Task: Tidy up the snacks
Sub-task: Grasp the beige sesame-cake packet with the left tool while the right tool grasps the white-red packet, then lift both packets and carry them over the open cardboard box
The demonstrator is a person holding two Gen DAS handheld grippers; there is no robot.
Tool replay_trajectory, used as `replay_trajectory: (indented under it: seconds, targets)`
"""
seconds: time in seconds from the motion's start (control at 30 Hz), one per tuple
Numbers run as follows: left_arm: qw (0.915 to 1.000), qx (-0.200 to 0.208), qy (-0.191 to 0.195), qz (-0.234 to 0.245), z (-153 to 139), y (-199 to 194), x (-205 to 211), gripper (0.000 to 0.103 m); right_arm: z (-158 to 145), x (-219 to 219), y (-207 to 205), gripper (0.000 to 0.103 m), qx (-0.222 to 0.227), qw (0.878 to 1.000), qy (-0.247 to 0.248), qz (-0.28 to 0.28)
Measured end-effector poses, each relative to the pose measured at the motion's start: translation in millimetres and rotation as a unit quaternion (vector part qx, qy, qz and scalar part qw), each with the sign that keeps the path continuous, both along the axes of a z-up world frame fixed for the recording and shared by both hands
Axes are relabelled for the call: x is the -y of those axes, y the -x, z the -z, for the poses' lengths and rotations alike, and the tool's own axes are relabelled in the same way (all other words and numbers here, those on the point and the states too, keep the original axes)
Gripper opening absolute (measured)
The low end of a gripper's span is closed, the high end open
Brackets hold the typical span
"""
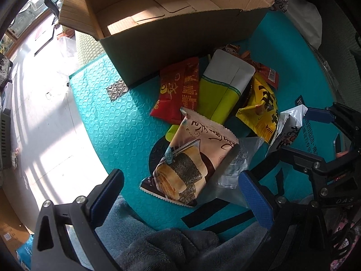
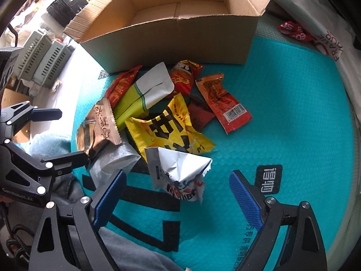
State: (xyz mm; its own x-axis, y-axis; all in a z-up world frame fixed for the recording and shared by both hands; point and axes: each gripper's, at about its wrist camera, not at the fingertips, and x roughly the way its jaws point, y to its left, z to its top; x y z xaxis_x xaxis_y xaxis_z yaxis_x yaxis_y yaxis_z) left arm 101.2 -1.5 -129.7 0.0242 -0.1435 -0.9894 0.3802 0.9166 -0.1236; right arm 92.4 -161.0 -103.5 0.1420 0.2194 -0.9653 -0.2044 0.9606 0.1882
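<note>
Cardboard box [image 2: 171,38] open-topped on teal mat [image 2: 293,113]; snack heap just before it; left gripper [image 1: 180,180] agape over seaweed-roll packet [image 1: 191,158]; right gripper [image 2: 176,192] agape around silver packet [image 2: 178,171], pads clear.

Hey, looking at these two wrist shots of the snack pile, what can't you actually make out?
- Cardboard box: far wall cut off by the top edge, left wrist view.
- Dark brown packet: mostly hidden under the yellow bag and the orange packet, right wrist view.
- Clear bag: contents unreadable through glare, partly covered by the beige pastry bag.
</note>
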Motion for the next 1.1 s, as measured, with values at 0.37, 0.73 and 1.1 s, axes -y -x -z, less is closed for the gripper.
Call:
replay_trajectory:
  seconds: [0.37,0.73,1.1]
  targets:
    - [0.9979,-0.063,0.008,0.016,35.3,-23.2,7.9,0.07,2.2,2.8,-0.7,0.071,-0.01,1.0,-0.02,0.008]
    - [0.9995,-0.025,0.012,0.016,9.5,-14.5,9.6,0.047,4.2,15.6,6.7,0.029,-0.009,0.999,-0.04,0.034]
    - [0.9988,-0.004,0.048,0.008,-36.6,5.0,7.7,0.047,-8.9,23.7,24.9,0.023,0.003,0.997,-0.075,0.024]
